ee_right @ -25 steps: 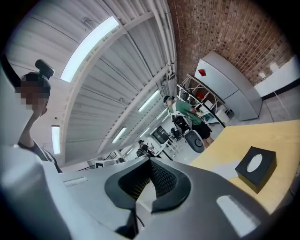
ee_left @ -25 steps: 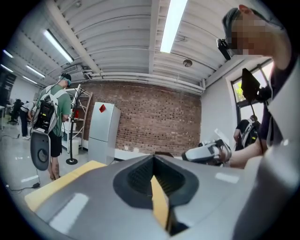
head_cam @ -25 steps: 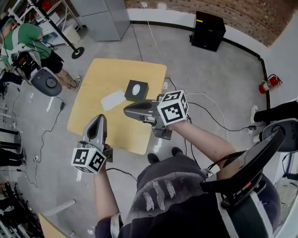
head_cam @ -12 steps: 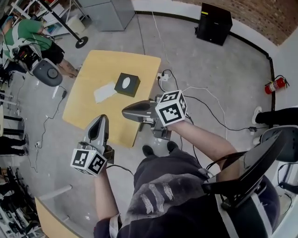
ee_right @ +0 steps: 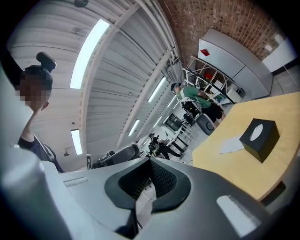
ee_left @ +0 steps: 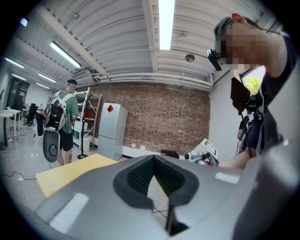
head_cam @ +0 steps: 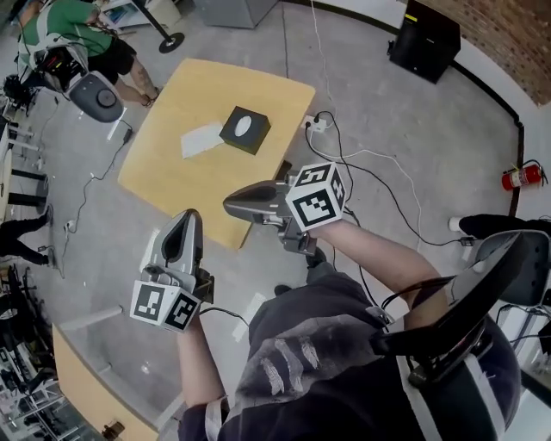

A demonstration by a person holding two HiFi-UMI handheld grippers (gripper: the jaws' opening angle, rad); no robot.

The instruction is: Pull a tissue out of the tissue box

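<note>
A black tissue box (head_cam: 245,129) with a white oval opening stands on the wooden table (head_cam: 189,185). A loose white tissue (head_cam: 202,139) lies flat just left of it. Both grippers are held in the air, well short of the box. The left gripper (head_cam: 190,214) hangs over the floor off the table's near edge, jaws shut and empty. The right gripper (head_cam: 227,205) points left over the near corner, jaws together with nothing in them. In the right gripper view the box (ee_right: 259,139) and tissue (ee_right: 230,145) sit far off to the right of the gripper (ee_right: 150,161).
A person in a green shirt (head_cam: 77,26) stands beyond the table's far left by a round-backed chair (head_cam: 96,95). A power strip (head_cam: 317,123) and cables lie on the floor right of the table. A black cabinet (head_cam: 430,39) and a fire extinguisher (head_cam: 523,177) are by the wall.
The table and box have slid up and away in the head view as both grippers drew back from it. Both pairs of jaws stayed shut.
</note>
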